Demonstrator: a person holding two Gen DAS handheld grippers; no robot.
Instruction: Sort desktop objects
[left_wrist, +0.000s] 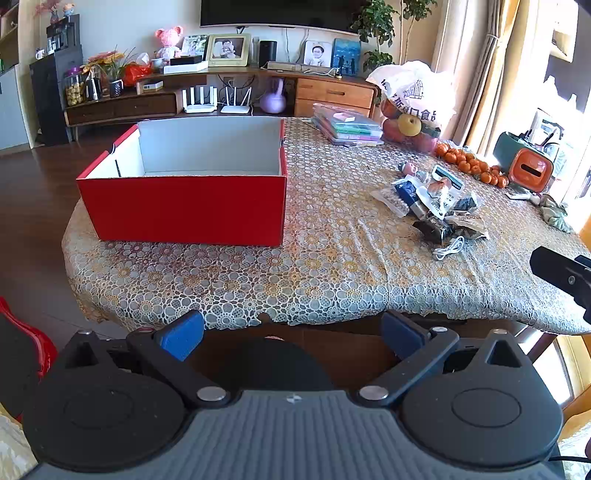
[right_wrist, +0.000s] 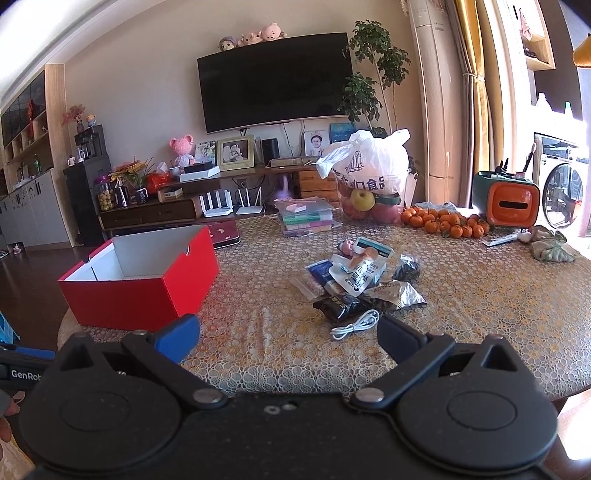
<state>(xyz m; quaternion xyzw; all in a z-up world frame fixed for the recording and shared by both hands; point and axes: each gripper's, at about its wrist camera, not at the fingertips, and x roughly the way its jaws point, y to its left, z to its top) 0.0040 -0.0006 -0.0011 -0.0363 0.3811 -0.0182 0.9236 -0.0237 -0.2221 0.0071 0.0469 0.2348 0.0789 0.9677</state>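
An open red box (left_wrist: 184, 210) with a white inside stands on the left of the table; the right wrist view shows the box (right_wrist: 147, 291) at left too. A heap of snack packets (left_wrist: 432, 203) with a coiled white cable (left_wrist: 448, 248) lies to its right; the same heap (right_wrist: 354, 280) and cable (right_wrist: 356, 323) sit just ahead of my right gripper. My left gripper (left_wrist: 291, 332) is open at the table's near edge, nothing between its blue pads. My right gripper (right_wrist: 288, 336) is open over the near tablecloth, also holding nothing. Its black body (left_wrist: 565, 277) shows at the left view's right edge.
A lace-patterned cloth covers the table (left_wrist: 295, 266). At the back stand a stack of flat cases (right_wrist: 306, 219), a white bag of fruit (right_wrist: 369, 173), several tangerines (right_wrist: 443, 223), an orange and green holder (right_wrist: 508, 201) and a crumpled cloth (right_wrist: 550, 245). A TV cabinet stands beyond.
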